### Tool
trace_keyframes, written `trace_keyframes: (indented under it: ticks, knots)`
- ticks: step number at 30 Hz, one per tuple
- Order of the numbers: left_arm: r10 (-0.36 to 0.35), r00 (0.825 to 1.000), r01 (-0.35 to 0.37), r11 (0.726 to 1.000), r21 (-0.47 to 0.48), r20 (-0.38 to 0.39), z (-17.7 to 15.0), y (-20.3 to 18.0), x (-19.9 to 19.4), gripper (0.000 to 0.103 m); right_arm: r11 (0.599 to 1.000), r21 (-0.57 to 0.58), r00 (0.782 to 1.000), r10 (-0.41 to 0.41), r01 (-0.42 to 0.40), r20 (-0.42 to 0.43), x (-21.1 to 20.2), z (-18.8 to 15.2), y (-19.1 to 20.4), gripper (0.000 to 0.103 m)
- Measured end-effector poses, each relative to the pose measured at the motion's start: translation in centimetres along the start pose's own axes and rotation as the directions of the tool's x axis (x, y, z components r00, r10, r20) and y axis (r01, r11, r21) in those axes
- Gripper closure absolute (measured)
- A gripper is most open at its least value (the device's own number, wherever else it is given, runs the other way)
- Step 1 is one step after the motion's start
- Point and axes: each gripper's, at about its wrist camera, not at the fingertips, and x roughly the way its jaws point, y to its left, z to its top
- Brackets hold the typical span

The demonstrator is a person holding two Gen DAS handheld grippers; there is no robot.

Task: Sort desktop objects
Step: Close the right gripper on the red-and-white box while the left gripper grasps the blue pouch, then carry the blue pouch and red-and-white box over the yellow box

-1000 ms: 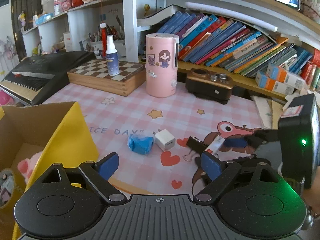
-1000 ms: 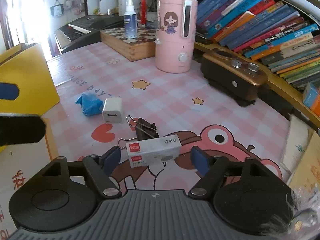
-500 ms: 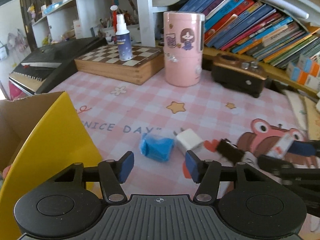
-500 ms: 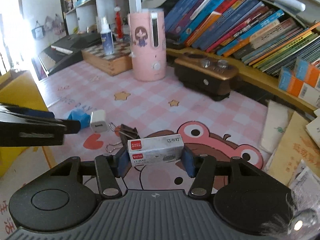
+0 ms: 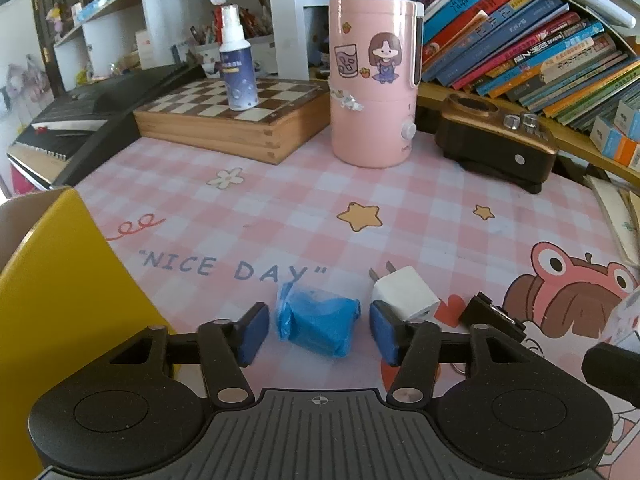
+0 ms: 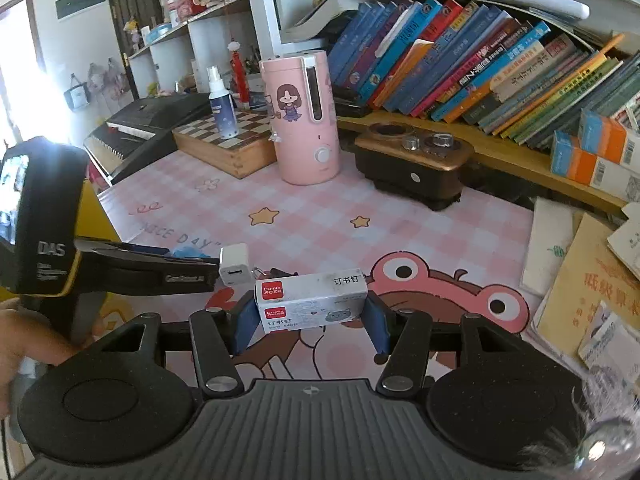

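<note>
Crumpled blue wrapper (image 5: 316, 326) – shiny, creased

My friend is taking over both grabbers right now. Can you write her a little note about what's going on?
Left gripper: jaws closing around the blue wrapped packet on the pink checked mat; pads not pressing it yet.
Right gripper: shut on the white staple box, held above the mat.
White charger plug lies just right of the packet, black binder clip further right.
Yellow cardboard box stands at the left.
Done: staple box picked up.
Left: finish gripping the packet, probably drop both into the yellow box, then plug and clip.
</note>
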Motion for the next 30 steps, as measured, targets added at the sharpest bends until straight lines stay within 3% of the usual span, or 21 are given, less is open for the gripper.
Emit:
trace_keyframes:
  ticks: [4, 15, 26, 30]
  knots:
    - [-0.019, 1.000, 0.019, 1.000, 0.019, 0.004, -0.1, 0.2, -0.4, 0.063, 1.000, -0.001, 1.000, 0.000, 0.000, -0.005, -0.3, -0.2, 0.2, 0.051]
    - [-0.100, 0.992, 0.100, 0.995, 0.007, 0.080, -1.0, 0.5, -6.6, 0.063, 0.999, -0.001, 0.999, -0.049, 0.049, 0.003, -2.2, -0.6, 1.2, 0.051]
    - [-0.178, 0.970, 0.168, 0.983, 0.071, 0.163, -3.7, 1.8, -13.8, 0.063, 0.990, 0.059, 0.992, -0.128, 0.128, -0.009, -6.1, -2.1, 3.9, 0.051]
    - [-0.243, 0.955, 0.231, 0.969, 0.090, 0.172, -4.9, 2.6, -16.6, 0.063, 0.986, 0.049, 0.988, -0.157, 0.157, 0.000, -8.1, -2.9, 5.7, 0.051]
